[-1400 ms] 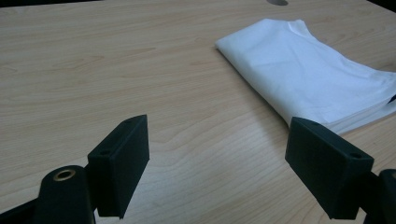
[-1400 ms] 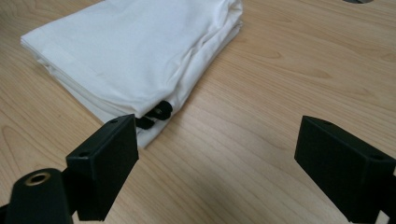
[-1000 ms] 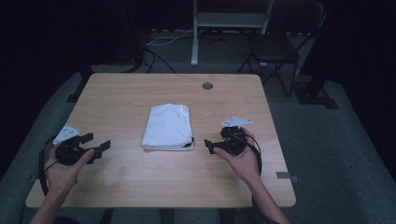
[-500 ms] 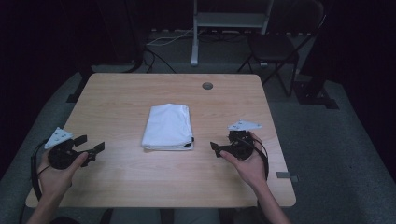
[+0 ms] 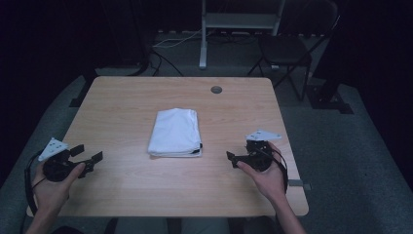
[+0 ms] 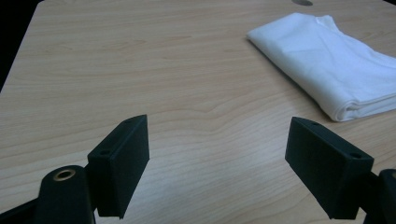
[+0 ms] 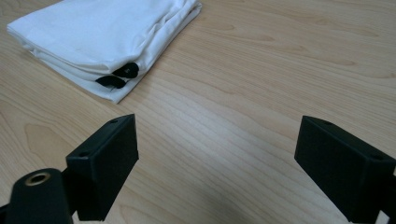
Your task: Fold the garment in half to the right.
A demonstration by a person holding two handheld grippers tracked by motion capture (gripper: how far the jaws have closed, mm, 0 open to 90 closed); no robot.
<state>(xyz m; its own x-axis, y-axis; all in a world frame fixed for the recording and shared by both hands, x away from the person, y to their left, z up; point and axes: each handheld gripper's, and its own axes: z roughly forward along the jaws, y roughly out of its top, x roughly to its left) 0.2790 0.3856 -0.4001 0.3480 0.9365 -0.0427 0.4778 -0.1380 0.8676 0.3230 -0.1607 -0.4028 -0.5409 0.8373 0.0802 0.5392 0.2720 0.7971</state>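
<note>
One folded white cloth [image 5: 175,132] is seen on the table [image 5: 122,107], between two grippers, left gripper [image 5: 90,158] and right gripper [image 5: 233,158], fingers released, nothing grasped

The white cloth [image 6: 336,65] runs off the right edge in the left gripper view. In the right gripper view its top is cut off, and two small black bits [image 7: 119,76] poke out, too small to tell.

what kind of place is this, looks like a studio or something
Probably a lab or recording room: dark curtained walls, a light wooden table holding a folded white cloth, a black folding chair and loose floor cables behind.
</note>
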